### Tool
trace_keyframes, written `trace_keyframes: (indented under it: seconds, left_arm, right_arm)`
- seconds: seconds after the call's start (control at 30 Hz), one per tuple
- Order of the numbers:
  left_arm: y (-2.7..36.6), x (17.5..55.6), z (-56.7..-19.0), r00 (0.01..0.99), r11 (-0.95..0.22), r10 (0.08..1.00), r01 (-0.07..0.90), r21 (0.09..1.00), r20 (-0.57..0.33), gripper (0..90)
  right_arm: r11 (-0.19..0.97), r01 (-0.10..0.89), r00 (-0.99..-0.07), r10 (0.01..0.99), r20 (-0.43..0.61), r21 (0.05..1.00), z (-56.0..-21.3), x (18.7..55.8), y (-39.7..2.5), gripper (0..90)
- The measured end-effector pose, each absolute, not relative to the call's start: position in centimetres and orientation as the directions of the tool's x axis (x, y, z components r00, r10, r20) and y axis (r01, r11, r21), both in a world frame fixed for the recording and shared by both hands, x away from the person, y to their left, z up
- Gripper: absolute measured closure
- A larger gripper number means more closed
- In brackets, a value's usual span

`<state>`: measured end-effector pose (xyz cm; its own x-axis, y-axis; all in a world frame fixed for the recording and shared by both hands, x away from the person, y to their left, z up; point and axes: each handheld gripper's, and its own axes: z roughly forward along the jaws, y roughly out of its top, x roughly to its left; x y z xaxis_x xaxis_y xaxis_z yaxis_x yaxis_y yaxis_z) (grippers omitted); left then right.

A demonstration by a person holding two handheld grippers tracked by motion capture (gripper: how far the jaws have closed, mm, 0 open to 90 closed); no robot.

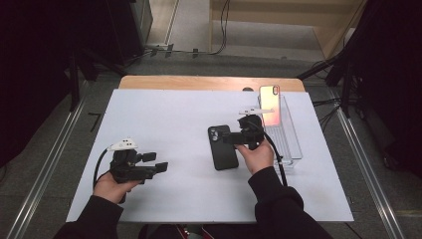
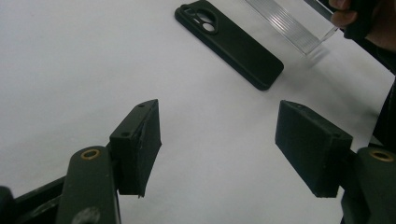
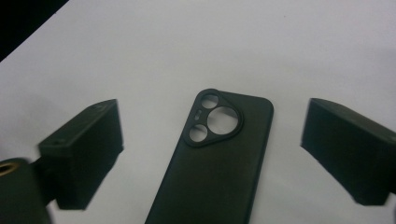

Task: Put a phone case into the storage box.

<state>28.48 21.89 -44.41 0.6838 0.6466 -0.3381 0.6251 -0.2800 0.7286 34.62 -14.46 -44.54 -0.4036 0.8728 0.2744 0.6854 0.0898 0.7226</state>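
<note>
R tongs [image 3: 212, 154] wide over black phone case [image 3: 219, 163], L tongs [image 2: 219, 149] wide, idle

Two grippers were counted, a left gripper [image 1: 157, 163] and a right gripper [image 1: 230, 137], each carried in one hand, so two hands were counted as well: the left hand [image 1: 110, 187] and the right hand [image 1: 257, 156]. Two black jaws were seen on each gripper, four in all. One black phone case [image 1: 222, 147] was counted on the table [image 1: 164, 119], with three round holes in its camera cutout, as was shown in the right gripper view. One clear tray [image 1: 291, 142] was counted, and one phone [image 1: 269, 105] was found standing in it. One table with one white sheet over it was counted.
</note>
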Motion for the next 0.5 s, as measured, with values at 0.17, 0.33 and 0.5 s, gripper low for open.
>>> trace_keyframes:
  seconds: [0.17,0.33,0.5]
  left_arm:
    - [21.7,28.6,-44.4,0.689,-0.285,0.642,0.622,0.729,-0.337,31.6]
    - [21.6,28.7,-44.3,0.692,-0.287,0.638,0.62,0.731,-0.337,31.6]
    - [21.5,28.8,-44.4,0.694,-0.287,0.636,0.62,0.731,-0.338,31.6]
  right_arm:
    - [0.067,0.682,-0.401,0.867,0.295,0.728,-45.1,34.9,-14.0,0.0]
    - [0.067,0.694,-0.387,0.874,0.293,0.717,-45.6,35.2,-13.4,0.0]
    - [0.043,0.718,-0.336,0.895,0.292,0.694,-46.4,35.7,-12.8,0.0]
